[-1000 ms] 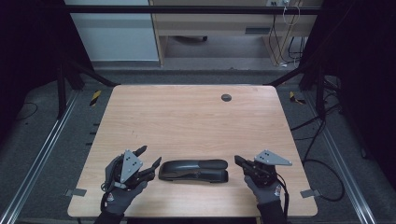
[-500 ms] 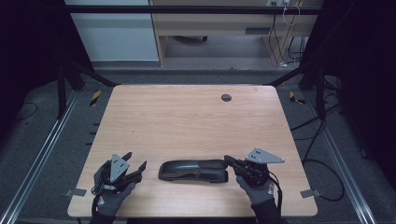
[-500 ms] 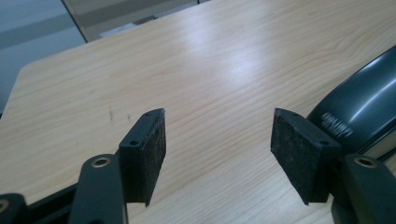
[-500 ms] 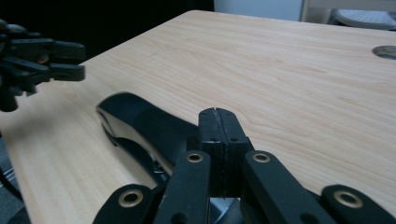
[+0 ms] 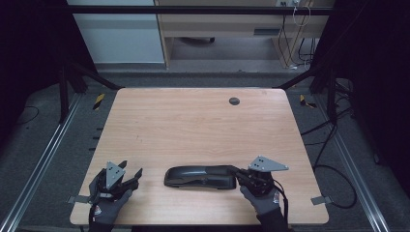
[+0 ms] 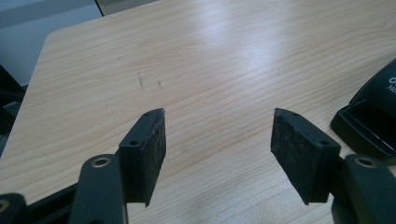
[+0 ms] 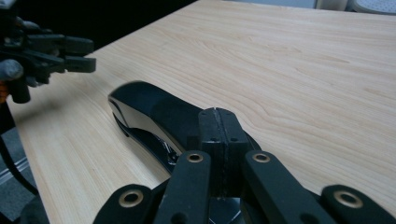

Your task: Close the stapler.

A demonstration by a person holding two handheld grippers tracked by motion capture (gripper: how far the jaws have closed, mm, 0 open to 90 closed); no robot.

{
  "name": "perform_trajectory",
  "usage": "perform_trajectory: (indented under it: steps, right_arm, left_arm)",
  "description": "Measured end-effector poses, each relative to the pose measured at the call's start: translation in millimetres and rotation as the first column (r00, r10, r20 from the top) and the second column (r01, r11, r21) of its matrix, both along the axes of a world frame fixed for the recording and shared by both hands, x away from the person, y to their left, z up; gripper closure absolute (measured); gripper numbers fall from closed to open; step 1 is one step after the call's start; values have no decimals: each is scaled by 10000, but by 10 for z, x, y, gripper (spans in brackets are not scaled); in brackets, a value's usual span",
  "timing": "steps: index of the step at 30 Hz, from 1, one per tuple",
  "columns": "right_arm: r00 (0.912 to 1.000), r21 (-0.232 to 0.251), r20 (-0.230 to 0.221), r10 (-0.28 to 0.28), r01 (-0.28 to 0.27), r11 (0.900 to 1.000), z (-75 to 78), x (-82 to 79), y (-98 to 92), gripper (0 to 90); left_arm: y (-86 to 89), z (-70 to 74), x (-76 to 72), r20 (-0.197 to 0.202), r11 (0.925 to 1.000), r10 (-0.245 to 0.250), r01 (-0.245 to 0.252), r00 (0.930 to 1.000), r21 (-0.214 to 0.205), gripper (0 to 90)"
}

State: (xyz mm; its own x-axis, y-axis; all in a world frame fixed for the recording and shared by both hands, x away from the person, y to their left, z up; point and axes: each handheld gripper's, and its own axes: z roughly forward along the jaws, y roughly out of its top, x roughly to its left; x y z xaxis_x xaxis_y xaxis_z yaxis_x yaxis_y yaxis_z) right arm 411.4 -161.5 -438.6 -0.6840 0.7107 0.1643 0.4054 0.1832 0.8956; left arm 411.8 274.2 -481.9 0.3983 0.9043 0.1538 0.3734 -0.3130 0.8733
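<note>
At the table's (image 5: 203, 121) near edge, we rest our right gripper (image 5: 238, 172), jaws pressed together, against the black stapler (image 5: 200, 176); our left gripper (image 5: 131, 175) waits beside it, jaws apart.

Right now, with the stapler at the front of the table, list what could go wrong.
1. The right gripper is shut, its tips at the right end of the black stapler; a push there could slide it instead of pressing it.
2. The left gripper is open and apart from the stapler, so nothing steadies the left end.
3. The stapler lies near the front edge of the table; a shove toward the person might send it off.
</note>
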Motion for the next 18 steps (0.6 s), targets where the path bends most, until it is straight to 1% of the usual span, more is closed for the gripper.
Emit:
perform_trajectory:
  steps: [2, 7, 8, 11, 13, 17, 18]
  right_arm:
    - [10000, -179, -74, -46, 45, 9998, -24, 5, 3, 900]
    - [9998, -61, -173, -105, 104, 9999, -123, 19, -26, 900]
    - [9996, -28, -252, -131, 130, 9999, -137, 17, -31, 900]
    - [9991, -238, -356, -235, 227, 9995, -195, 18, -25, 900]
    - [9990, 50, -362, -252, 254, 9997, -220, 16, -44, 900]
    - [9989, -27, -396, -245, 245, 9997, -212, 17, -40, 900]
    - [9989, 24, -387, -275, 276, 9996, -216, 15, -39, 900]
  left_arm:
    - [7, -11, 3, -50, 10000, 14, -14, 10000, 0, 354]
    - [20, -24, 9, -93, 10000, 83, -83, 9999, -45, 354]
    - [23, -22, 8, -80, 9999, 91, -91, 9999, -53, 354]
    - [30, -23, 8, -77, 9999, 128, -129, 9999, -68, 355]
    - [32, -24, 9, -83, 9999, 134, -134, 9999, -75, 355]
    - [31, -21, 7, -46, 9999, 105, -105, 9999, -41, 355]
    - [33, -19, 7, -44, 9999, 103, -104, 9999, -54, 355]
